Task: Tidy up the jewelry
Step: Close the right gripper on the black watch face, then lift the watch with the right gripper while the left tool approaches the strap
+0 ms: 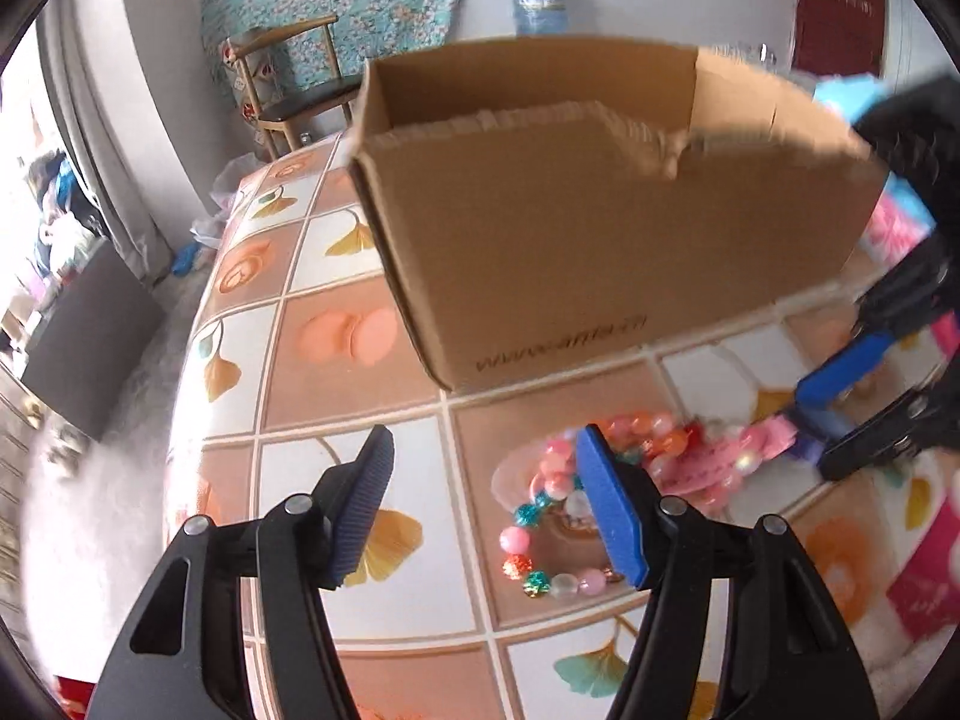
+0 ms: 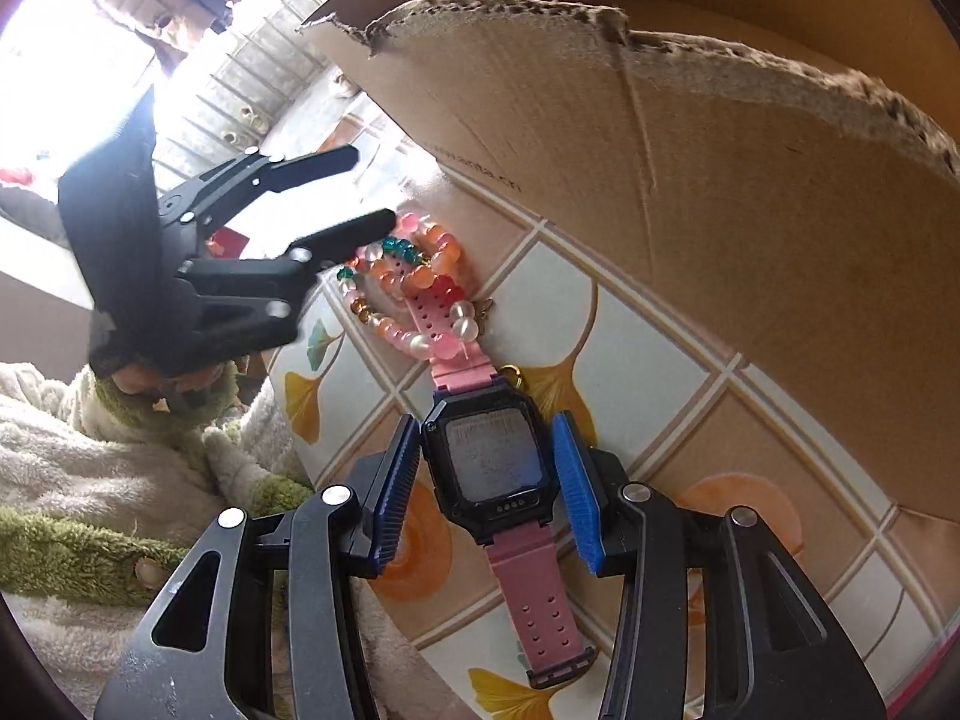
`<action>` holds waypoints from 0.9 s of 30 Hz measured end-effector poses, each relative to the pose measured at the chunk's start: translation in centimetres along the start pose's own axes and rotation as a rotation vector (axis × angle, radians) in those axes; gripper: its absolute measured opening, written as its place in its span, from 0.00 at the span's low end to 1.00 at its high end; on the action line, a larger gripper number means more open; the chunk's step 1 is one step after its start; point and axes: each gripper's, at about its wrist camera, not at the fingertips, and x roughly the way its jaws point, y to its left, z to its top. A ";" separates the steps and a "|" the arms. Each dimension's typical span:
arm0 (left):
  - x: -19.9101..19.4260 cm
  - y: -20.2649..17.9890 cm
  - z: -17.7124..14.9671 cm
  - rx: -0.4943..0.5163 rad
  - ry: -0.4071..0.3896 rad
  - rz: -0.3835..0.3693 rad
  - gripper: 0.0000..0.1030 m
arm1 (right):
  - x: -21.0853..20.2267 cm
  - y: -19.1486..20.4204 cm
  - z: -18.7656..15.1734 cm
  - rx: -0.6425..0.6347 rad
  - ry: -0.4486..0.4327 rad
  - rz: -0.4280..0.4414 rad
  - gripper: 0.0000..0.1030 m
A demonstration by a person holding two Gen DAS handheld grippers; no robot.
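Watch (image 2: 491,459) beside box (image 2: 690,180) sits between spread right gripper (image 2: 489,483) pads: squeeze case squarely; left gripper (image 1: 486,510) spread, empty.

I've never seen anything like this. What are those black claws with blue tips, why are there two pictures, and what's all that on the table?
Each claw is a hand-held two-finger gripper, one in each of a person's hands, with a wide-angle camera looking along its fingers. So each picture is one gripper's own view.

The left gripper is open over a pile of colourful bead bracelets on the patterned tabletop. The right gripper straddles the dark face of a watch with a pink strap; whether its pads already press on the watch, I cannot tell. The far end of the strap lies among the beads. Behind stands an open cardboard box, likely where the jewelry goes.
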 end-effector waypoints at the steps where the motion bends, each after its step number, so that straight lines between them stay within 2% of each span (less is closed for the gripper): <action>1: -0.9 0.1 0.1 0.000 -0.030 -0.038 0.60 | -0.2 0.1 0.0 0.002 -0.001 0.002 0.41; 4: -3.1 -1.1 -0.3 0.079 -0.073 -0.160 0.62 | -0.3 -0.2 -0.2 0.006 -0.003 0.013 0.41; 5: -3.3 -2.0 -0.7 0.121 -0.070 -0.167 0.65 | -0.3 -0.3 -0.2 0.007 -0.002 0.018 0.41; 7: -2.8 -3.9 -1.6 0.224 -0.041 -0.137 0.66 | -0.2 -0.4 -0.2 0.005 -0.001 0.023 0.41; 9: -1.9 -5.5 -2.6 0.310 -0.018 -0.049 0.66 | -0.2 -0.3 -0.2 -0.008 0.001 0.017 0.41; 11: -0.9 -6.1 -3.0 0.350 -0.003 0.022 0.66 | -0.4 -0.2 -0.3 -0.027 0.003 0.008 0.41; 14: 0.0 -5.3 -2.7 0.317 -0.001 0.075 0.67 | -0.3 0.5 -0.6 -0.049 0.007 -0.004 0.41; 16: 0.2 -3.9 -2.2 0.269 0.004 0.053 0.67 | -0.2 0.8 -0.9 -0.067 0.007 -0.016 0.41; 20: 0.6 -2.4 -2.0 0.248 0.017 0.106 0.67 | 0.2 1.7 -1.4 -0.094 0.005 -0.029 0.41; 24: 1.3 0.0 -1.3 0.173 0.025 0.070 0.67 | 0.3 2.5 -1.6 -0.139 -0.004 -0.052 0.41; 27: 1.8 2.0 -0.5 0.112 0.036 0.131 0.67 | 0.6 3.3 -2.0 -0.189 -0.003 -0.081 0.41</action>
